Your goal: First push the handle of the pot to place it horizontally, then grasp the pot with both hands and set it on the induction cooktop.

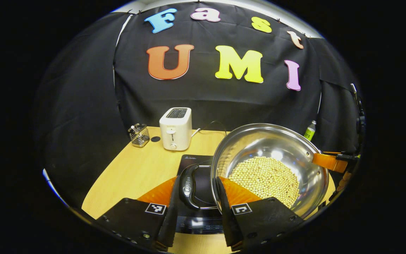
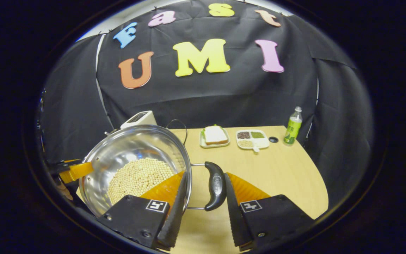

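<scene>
A steel pot [image 1: 270, 148] holding pale beans [image 1: 264, 180] hangs level over the black induction cooktop [image 1: 194, 161] on the wooden table. My left gripper [image 1: 197, 180] grips the pot's black left handle [image 1: 188, 187], one finger outside the grip and the other against the rim. In the right gripper view the same pot [image 2: 132, 144] is at the left. My right gripper [image 2: 205, 175] is shut across its right handle [image 2: 216, 187] and rim. Each view shows the other gripper [image 1: 331, 162] [image 2: 74, 171] at the pot's far side.
A white toaster [image 1: 175, 128] and a wire holder [image 1: 139, 135] stand behind the cooktop. On the right half of the table [image 2: 280, 176] are a sandwich plate [image 2: 215, 135], a divided snack tray [image 2: 251, 138], a small black disc [image 2: 273, 139] and a green bottle [image 2: 293, 126].
</scene>
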`<move>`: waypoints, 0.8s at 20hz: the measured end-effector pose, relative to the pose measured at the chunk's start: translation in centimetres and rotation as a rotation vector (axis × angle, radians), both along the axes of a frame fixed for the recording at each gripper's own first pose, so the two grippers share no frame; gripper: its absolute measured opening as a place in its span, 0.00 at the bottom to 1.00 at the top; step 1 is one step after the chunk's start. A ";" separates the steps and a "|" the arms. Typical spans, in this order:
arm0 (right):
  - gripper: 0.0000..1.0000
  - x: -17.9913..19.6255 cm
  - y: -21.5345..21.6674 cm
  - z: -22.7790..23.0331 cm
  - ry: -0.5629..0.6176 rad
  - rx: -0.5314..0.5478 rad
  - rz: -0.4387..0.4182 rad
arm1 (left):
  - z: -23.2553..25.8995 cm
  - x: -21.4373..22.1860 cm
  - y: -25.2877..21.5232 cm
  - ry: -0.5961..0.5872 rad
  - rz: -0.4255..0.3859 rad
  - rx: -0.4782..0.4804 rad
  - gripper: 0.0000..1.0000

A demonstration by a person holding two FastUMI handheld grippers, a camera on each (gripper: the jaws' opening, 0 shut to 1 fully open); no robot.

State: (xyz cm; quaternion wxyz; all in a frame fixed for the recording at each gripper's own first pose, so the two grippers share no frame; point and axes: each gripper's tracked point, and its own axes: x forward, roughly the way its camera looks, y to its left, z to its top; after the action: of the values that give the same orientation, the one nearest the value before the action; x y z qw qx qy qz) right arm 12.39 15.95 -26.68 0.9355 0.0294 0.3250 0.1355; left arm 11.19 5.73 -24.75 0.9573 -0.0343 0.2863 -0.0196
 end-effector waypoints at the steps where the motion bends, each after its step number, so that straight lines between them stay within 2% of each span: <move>1: 0.60 0.4 1.0 -0.3 0.007 0.004 0.004 | -0.4 0.7 1.0 0.007 0.007 -0.003 0.52; 10: 0.60 4.8 7.3 -5.6 0.111 -0.004 0.025 | -6.1 5.7 5.8 0.085 0.036 -0.015 0.52; 16: 0.60 7.4 9.1 -9.0 0.135 -0.020 0.031 | -9.2 8.3 5.9 0.123 0.038 -0.020 0.53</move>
State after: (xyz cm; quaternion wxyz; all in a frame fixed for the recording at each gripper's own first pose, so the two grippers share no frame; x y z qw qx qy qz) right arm 19.74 25.08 -35.65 0.9094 0.0244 0.3893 0.1443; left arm 19.53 11.66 -33.95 0.9377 -0.0505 0.3438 -0.0022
